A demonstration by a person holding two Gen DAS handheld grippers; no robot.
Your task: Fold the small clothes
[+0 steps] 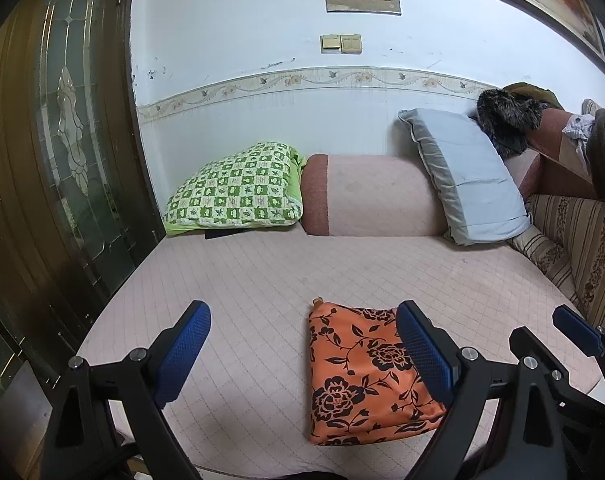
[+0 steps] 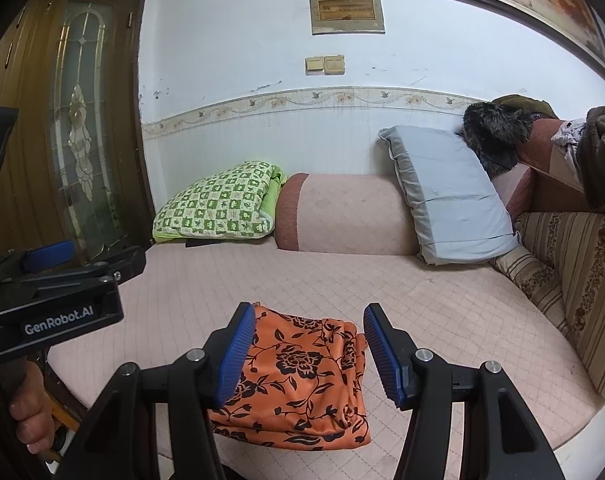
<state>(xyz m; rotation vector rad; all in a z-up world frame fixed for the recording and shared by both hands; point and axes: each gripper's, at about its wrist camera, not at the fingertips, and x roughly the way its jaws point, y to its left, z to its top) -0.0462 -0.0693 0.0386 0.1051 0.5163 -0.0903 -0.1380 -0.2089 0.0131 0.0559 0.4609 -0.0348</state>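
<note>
An orange cloth with black flowers lies folded into a small rectangle on the pink quilted bed, near its front edge. It also shows in the right wrist view. My left gripper is open and empty, above the bed with the cloth under its right finger. My right gripper is open and empty, hovering just over the cloth with its fingers to either side. The right gripper's finger shows at the right of the left wrist view. The left gripper's body shows at the left of the right wrist view.
A green checked pillow, a pink bolster and a grey pillow stand against the far wall. A striped sofa back with piled clothes is on the right. A wooden door with glass is on the left.
</note>
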